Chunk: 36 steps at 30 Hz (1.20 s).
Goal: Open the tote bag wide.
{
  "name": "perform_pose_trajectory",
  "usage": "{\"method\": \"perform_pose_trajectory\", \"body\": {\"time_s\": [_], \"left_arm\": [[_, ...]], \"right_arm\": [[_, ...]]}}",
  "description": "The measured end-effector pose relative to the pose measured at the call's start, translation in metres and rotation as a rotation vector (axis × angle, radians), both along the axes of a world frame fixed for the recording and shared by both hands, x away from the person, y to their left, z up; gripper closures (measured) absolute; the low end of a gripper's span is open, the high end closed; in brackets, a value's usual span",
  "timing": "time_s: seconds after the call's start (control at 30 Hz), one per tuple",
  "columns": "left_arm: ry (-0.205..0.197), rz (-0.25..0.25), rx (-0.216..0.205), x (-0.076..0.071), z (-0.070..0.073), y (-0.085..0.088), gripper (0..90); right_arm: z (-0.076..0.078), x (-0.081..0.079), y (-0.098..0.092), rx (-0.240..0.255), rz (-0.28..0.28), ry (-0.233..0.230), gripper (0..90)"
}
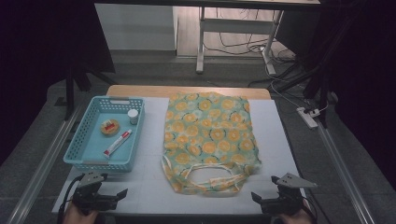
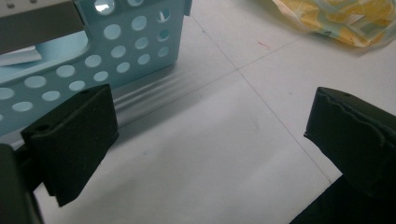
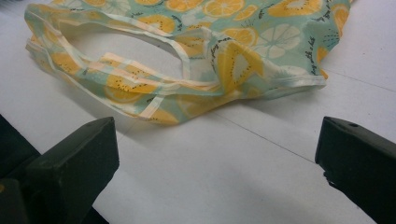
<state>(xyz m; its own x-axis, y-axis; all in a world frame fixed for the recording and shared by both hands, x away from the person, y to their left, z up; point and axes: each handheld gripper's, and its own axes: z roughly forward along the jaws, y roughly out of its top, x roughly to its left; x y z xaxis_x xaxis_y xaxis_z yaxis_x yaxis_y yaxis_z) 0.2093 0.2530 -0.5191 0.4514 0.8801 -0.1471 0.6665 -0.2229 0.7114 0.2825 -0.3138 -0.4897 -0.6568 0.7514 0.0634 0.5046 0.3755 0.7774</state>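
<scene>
Two grippers rest at the near edge of the table (image 1: 285, 140), both with jaws wide apart and holding nothing: the left gripper (image 1: 112, 197) is just in front of the basket (image 1: 77, 151), and the right gripper (image 1: 264, 200) is in front of the near right corner of the bag (image 1: 208, 135). The bag lies flat in the middle of the table, to the right of the basket and not touching it. Its long axis runs from the near edge to the far edge, and its mouth with the two handles (image 1: 210, 173) points toward the person. In the right gripper view the handles (image 3: 140, 79) lie loose on the white surface, one over the other, and the opening is almost closed. Inside the basket I see a tube (image 1: 117, 142), a round tin (image 1: 110, 127) and a small bottle (image 1: 133, 116). I judge that the work is at its very start, probably packing these things into the bag. The next move calls for opening the mouth: one gripper should take the upper handle or the upper layer of cloth only, and lift it, so that the other can bring a thing from the basket.
</scene>
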Motion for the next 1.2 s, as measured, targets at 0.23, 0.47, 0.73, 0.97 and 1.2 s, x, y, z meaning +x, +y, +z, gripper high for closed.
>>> {"method": "perform_pose_trajectory", "body": {"time_s": [0.23, 0.47, 0.73, 0.97, 1.2], "left_arm": [[-0.002, -0.001, 0.001, 0.000, 0.000, 0.000, 2.4], [-0.003, -0.002, 0.001, -0.001, 0.000, 0.000, 2.3], [-0.002, -0.001, 0.002, -0.001, 0.000, 0.000, 2.3], [0.000, -0.001, 0.002, 0.000, 0.000, 0.000, 2.3], [0.000, -0.001, 0.002, 0.000, 0.000, 0.000, 2.3]], "right_arm": [[0.002, 0.000, 0.004, -0.002, 0.015, -0.010, 0.2], [0.004, 0.001, 0.010, -0.003, 0.036, -0.021, 0.1], [0.006, 0.003, 0.017, -0.014, 0.069, -0.035, 0.2], [0.007, 0.005, 0.029, -0.029, 0.116, -0.062, 0.2], [0.007, 0.012, 0.041, -0.040, 0.158, -0.037, 0.2]]}}
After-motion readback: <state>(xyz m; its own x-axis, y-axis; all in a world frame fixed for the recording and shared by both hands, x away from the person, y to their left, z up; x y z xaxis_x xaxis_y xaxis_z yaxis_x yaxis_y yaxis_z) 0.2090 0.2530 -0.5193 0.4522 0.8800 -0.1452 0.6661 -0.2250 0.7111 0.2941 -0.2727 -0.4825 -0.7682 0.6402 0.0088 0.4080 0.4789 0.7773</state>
